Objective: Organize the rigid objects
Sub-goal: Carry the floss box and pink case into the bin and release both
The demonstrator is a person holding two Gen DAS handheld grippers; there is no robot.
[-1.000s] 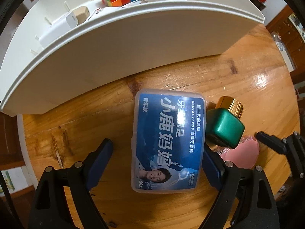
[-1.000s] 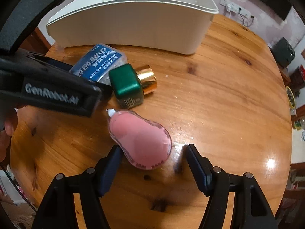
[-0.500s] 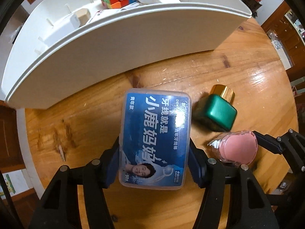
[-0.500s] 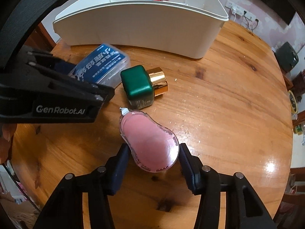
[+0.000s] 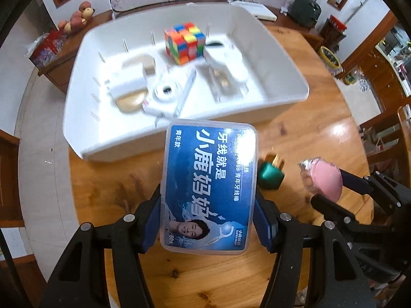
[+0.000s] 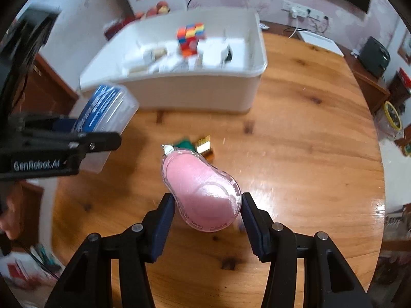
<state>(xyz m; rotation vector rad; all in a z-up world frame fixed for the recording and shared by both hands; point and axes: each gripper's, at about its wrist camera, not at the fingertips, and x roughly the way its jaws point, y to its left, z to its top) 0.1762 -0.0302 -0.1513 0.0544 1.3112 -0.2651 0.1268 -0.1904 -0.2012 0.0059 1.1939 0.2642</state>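
Both loads now ride clear of the counter toward the white bin: left gripper fingers clamp the floss box, right gripper fingers pinch the pink case by its rounded end, which could slip or twist out mid-carry.

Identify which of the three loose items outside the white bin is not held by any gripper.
The green bottle with the gold cap, lying on the wooden table. The left gripper clamps the blue dental floss box; the right gripper clamps the pink case.

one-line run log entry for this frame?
left tongs: shut on floss box | right tongs: shut on pink case | both above table
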